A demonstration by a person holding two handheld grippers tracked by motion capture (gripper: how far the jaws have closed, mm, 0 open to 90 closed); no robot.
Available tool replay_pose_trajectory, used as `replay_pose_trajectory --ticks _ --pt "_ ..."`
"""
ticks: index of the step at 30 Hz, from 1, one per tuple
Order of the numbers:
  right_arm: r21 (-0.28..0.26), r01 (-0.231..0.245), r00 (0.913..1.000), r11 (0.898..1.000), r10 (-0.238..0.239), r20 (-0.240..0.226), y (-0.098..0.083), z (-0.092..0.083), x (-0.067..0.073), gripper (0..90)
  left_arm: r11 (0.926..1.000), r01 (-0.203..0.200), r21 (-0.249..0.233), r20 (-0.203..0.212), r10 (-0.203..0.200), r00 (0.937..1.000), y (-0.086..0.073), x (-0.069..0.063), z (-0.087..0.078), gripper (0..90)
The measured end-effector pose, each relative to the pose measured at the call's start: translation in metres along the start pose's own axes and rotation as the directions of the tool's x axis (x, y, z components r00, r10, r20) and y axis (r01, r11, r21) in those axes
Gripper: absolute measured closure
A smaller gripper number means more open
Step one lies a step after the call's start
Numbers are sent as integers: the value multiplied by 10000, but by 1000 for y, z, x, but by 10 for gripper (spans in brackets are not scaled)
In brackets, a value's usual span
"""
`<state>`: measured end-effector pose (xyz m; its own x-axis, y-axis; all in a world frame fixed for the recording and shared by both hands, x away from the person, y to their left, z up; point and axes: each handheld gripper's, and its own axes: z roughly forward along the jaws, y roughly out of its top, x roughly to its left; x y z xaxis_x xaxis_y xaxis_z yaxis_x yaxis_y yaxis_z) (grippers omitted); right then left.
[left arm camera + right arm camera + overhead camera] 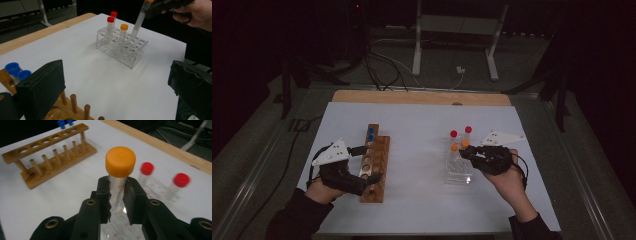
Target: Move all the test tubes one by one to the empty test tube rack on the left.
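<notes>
My right gripper is shut on a clear tube with an orange cap, held tilted above the clear plastic rack. From the left gripper view the held tube hangs over that rack's far end. Two red-capped tubes and another orange-capped tube stand in it. My left gripper is open, its jaws wide apart over the near end of the wooden rack. Two blue-capped tubes stand at the wooden rack's far end.
A white sheet covers the table, with a wooden edge showing at the back. Table legs and cables lie on the dark floor beyond. Open sheet separates the two racks.
</notes>
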<state>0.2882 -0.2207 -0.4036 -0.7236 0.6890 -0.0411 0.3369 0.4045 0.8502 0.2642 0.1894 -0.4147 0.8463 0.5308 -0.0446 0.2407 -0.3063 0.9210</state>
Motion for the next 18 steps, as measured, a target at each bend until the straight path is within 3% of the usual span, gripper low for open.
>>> replay_pose_trajectory --ticks 18 --pt "190 735 9913 9971 -710 -1104 6 34 41 753 9983 -441 370 684 415 9968 11 -13 26 20"
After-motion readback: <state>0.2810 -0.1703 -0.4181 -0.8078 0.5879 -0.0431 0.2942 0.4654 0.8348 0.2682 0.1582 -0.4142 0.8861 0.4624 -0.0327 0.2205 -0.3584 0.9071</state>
